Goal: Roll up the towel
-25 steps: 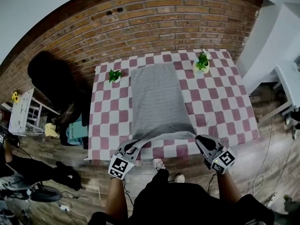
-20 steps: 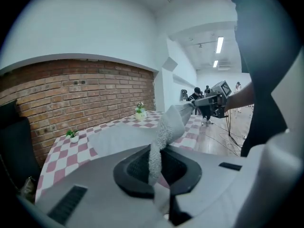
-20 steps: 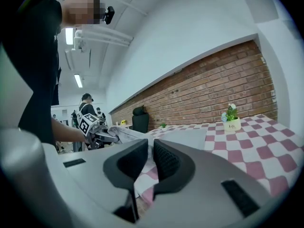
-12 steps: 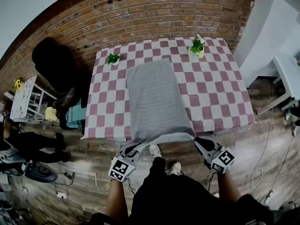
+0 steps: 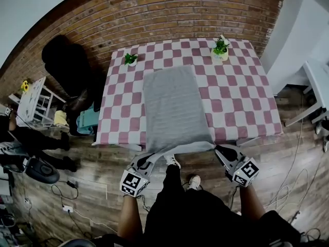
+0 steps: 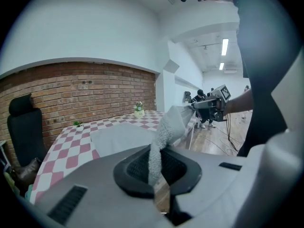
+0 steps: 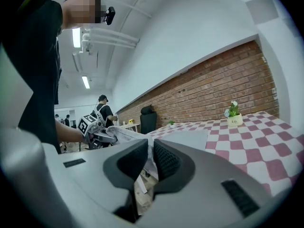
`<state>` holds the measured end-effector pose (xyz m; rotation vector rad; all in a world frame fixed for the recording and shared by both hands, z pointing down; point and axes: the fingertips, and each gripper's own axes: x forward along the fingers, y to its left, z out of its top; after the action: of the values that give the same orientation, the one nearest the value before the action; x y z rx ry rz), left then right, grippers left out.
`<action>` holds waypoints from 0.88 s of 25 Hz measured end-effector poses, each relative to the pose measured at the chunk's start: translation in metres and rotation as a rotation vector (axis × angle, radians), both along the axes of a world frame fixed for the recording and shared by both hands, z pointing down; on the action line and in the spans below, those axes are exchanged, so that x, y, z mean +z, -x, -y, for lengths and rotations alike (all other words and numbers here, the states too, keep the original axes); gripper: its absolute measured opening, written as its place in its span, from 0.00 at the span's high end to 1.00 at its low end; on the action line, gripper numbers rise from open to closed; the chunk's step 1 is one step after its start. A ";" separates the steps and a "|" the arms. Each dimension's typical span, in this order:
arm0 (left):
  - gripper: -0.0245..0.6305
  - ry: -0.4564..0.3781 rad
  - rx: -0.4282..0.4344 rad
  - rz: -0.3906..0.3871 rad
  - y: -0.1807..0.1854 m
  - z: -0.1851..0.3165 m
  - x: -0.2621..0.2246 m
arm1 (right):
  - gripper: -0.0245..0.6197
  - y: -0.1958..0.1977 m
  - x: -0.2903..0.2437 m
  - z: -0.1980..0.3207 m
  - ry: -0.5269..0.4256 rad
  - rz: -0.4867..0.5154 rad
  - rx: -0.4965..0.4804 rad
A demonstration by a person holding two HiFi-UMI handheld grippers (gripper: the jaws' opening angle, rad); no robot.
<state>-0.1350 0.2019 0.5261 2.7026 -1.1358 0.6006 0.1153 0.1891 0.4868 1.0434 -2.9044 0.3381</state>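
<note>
Checkered table (image 5: 236, 102) below a brick wall (image 5: 169, 9), grey towel (image 5: 174, 109) hanging past its near edge.
Both forearms reach forward and low; the left gripper (image 5: 148, 159) and right gripper (image 5: 221, 151) each pinch a near towel corner, jaws pressed together on cloth. Only the gripper views show that bite; the head view shows the towel lying flat, far end short of the left plant (image 5: 130, 59) and right plant (image 5: 220, 48).

Towel (image 5: 175, 109) corners hidden between jaws

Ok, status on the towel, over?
Left gripper and right gripper both shut on the towel's near corners. Towel flat on the table, near edge lifted off it. Potted plants at far corners, clear of it.
</note>
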 end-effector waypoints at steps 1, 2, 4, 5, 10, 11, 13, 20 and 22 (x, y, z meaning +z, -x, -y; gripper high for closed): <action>0.94 -0.002 -0.015 -0.020 0.002 0.006 -0.001 | 0.90 0.000 0.000 0.006 -0.004 -0.005 0.007; 0.94 -0.004 -0.027 -0.041 0.004 0.013 -0.002 | 0.90 0.000 -0.001 0.014 -0.011 -0.007 0.017; 0.94 -0.013 -0.042 -0.064 0.008 0.029 -0.004 | 0.90 0.002 -0.005 0.034 -0.032 -0.003 0.039; 0.94 -0.018 -0.048 -0.067 0.010 0.039 -0.005 | 0.90 0.005 -0.008 0.045 -0.045 0.000 0.047; 0.95 -0.032 -0.086 -0.098 0.019 0.088 -0.005 | 0.90 0.017 -0.016 0.102 -0.085 0.002 0.058; 0.94 -0.030 -0.089 -0.105 0.019 0.098 -0.005 | 0.90 0.018 -0.016 0.113 -0.086 0.002 0.061; 0.94 -0.024 -0.094 -0.111 0.021 0.119 -0.003 | 0.90 0.018 -0.015 0.136 -0.082 0.002 0.065; 0.94 0.021 -0.118 -0.114 0.032 0.193 0.011 | 0.90 0.029 -0.002 0.208 -0.045 -0.016 0.071; 0.94 0.033 -0.121 -0.114 0.035 0.214 0.016 | 0.90 0.033 0.003 0.230 -0.034 -0.024 0.075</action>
<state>-0.1700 -0.0118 0.5425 2.5811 -1.2379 0.4378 0.0827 -0.0408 0.4898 1.1552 -2.8657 0.2781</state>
